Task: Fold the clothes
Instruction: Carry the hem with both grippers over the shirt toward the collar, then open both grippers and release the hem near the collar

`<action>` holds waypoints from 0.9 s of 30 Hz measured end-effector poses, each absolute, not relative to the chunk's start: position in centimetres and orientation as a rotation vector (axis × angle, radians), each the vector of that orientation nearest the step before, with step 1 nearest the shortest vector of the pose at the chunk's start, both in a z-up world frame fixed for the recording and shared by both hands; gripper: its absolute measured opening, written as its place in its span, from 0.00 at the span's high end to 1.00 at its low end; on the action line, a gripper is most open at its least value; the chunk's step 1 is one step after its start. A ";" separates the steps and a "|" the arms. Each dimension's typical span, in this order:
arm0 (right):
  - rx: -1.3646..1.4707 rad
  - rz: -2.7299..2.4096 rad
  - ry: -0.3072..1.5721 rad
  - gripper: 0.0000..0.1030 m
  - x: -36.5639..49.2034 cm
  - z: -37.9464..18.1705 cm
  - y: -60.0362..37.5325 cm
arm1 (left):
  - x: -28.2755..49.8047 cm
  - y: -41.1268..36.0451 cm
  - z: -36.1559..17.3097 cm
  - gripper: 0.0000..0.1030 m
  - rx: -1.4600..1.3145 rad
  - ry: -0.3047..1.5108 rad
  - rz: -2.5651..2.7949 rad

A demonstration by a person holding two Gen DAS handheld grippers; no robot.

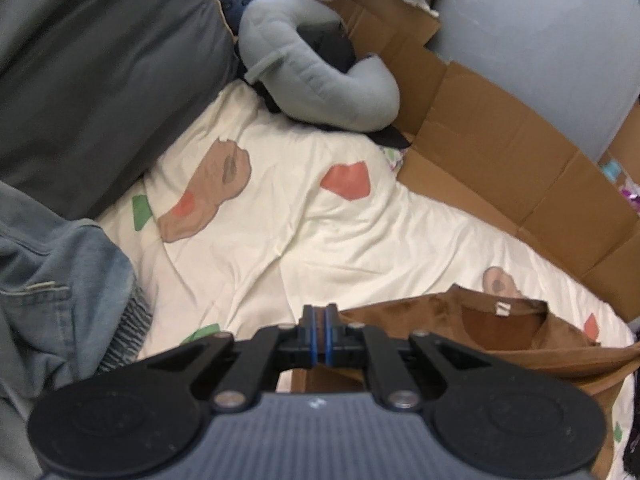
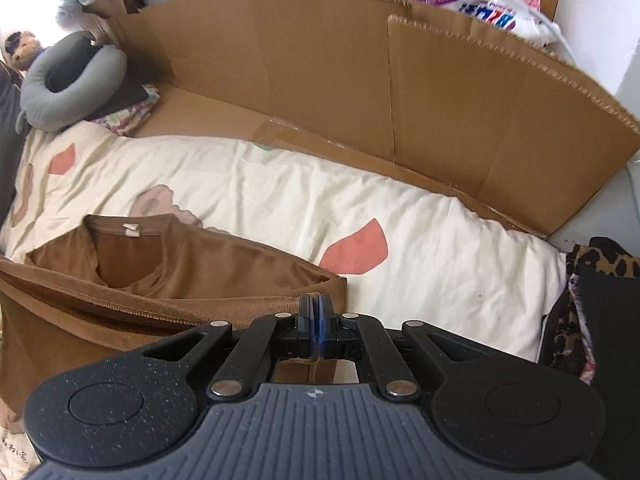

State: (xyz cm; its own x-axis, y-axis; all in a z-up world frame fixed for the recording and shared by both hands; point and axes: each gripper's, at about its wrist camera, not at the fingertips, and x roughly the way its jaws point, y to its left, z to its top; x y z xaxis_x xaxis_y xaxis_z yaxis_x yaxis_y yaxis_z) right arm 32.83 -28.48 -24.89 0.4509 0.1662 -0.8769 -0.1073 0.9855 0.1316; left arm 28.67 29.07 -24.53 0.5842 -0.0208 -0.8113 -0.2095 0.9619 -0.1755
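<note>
Cream bedding (image 1: pixel 320 240) is serving as the work area, walled by cardboard (image 2: pixel 320 80). Nearest, the left gripper (image 1: pixel 319 334) and right gripper (image 2: pixel 316 328) are both pinching a folded edge of the brown shirt (image 2: pixel 200 272), fingers pressed together on cloth. Its long axis is running from nine to three o'clock between the two hands, collar lying toward twelve, each hand holding one end. Farther off, at eleven, a grey pillow (image 1: pixel 320 80) is resting.
</note>
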 end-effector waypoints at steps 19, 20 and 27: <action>0.150 0.096 1.000 0.85 32.7 -31.9 -29.6 | 26.4 31.3 -31.3 0.81 -0.253 0.939 0.182; 0.147 0.102 0.996 0.76 32.3 -31.9 -29.6 | 26.2 31.0 -31.4 0.76 -0.230 0.939 0.175; 0.133 0.157 1.008 0.56 30.3 -32.6 -28.3 | 25.3 29.2 -32.6 0.53 -0.187 0.948 0.135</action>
